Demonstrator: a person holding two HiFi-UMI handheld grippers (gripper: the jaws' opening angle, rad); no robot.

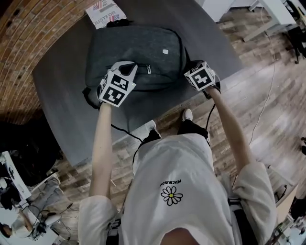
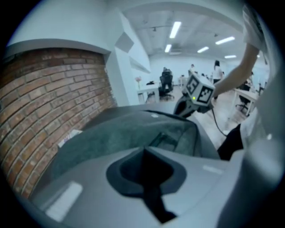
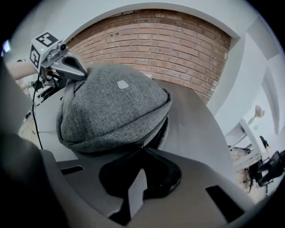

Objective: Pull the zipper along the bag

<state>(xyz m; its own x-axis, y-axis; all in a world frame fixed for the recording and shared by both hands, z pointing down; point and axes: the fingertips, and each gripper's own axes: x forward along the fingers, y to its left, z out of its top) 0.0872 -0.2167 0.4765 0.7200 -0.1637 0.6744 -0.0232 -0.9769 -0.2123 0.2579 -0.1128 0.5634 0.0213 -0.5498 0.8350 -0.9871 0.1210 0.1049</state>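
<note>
A grey fabric bag [image 1: 138, 45] lies on the dark table [image 1: 62, 110]. My left gripper [image 1: 127, 68] sits on the bag's front near the pocket zip [image 1: 148, 69]. In the left gripper view its jaws [image 2: 144, 150] are together against the bag [image 2: 111, 136]. In the right gripper view the left gripper's nose [image 3: 84, 74] pinches the bag's top edge. My right gripper [image 1: 191, 68] is at the bag's right end. Its jaws [image 3: 141, 147] are closed where the dark zipper seam of the bag [image 3: 116, 107] runs in. The pull itself is hidden between the tips.
A printed paper [image 1: 104, 12] lies on the table behind the bag. A brick wall [image 3: 169, 49] stands beyond the table. The table's front edge is close to the person's feet [image 1: 187, 115], with wooden floor [image 1: 267, 95] and a cable to the right.
</note>
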